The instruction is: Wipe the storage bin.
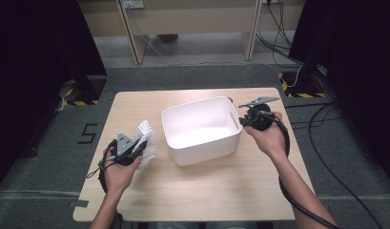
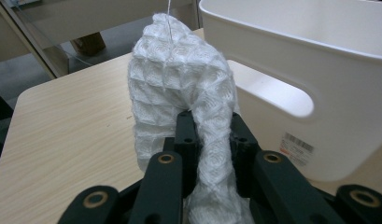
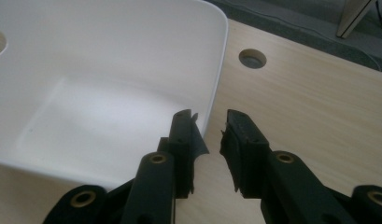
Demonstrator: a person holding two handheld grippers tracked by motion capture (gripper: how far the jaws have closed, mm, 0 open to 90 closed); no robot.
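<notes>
two tools: both were in play over one tabletop [image 1: 135,200], one on each side of a white bin.
left tool [image 1: 141,147]: it was clamped narrow on a white waffle-weave cloth [image 1: 146,138], the folds pinched between its pads [image 2: 186,135] so the cloth stood up bunched above the jaws rather than lying flat.
cloth position: it was held at the left of the tabletop, just beside the bin's left wall and outside it; judged, it was gripped low so the loose upper part could be carried over the rim.
white plastic bin [image 1: 202,148]: it stood mid-tabletop, empty inside, with a slot handle [image 2: 272,95] facing the cloth side.
right tool [image 3: 208,135]: its jaws stood a little apart with nothing between them, straddling the line of the bin's right rim [image 3: 216,70]; one pad was over the inside, the other over bare wood.
likely reason: the right tool seemed placed to steady the bin at its rim, so it would not slide when the cloth came in.
grip on rim: not yet made; the pads were clear of the plastic.
</notes>
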